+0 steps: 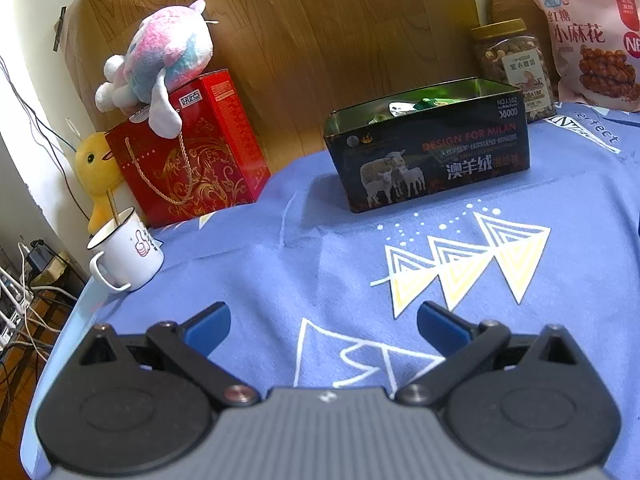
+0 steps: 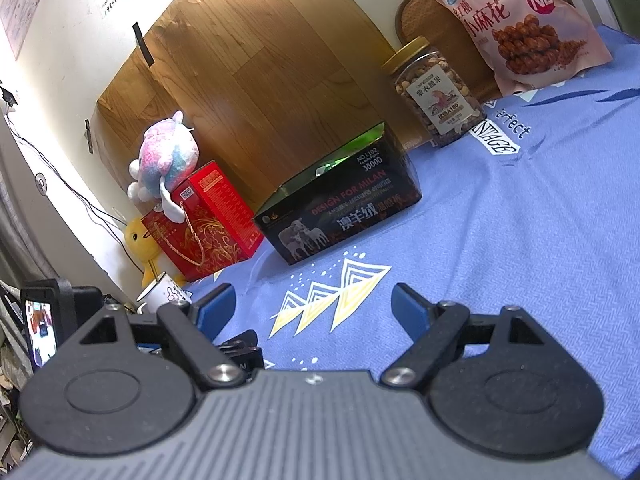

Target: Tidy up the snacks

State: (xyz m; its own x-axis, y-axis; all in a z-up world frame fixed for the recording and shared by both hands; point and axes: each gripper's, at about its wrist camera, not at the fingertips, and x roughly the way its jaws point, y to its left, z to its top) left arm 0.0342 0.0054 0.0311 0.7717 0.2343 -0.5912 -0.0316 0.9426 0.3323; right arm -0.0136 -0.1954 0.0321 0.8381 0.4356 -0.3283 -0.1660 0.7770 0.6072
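Both the left gripper (image 1: 323, 326) and right gripper (image 2: 312, 306) are wide open and empty, so reach slowly for the nut jar (image 2: 434, 92) beside the black tin (image 2: 340, 212).

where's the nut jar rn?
The nut jar stands upright at the back right of the blue cloth in both wrist views, between the open black tin and the pink snack bag.

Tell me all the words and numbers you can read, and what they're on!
"DESIGN FOR MILAN", "NO.L102", "38000", "澳羊绒": black tin.
"小麻花", "红糖", "NB": pink snack bag.
"紫衣腰果": label on the nut jar.
"perfect" and "VINTAGE", both partly cut off: blue cloth.
Red gift box, white mug, small print on tin and jar: too small or blurred.
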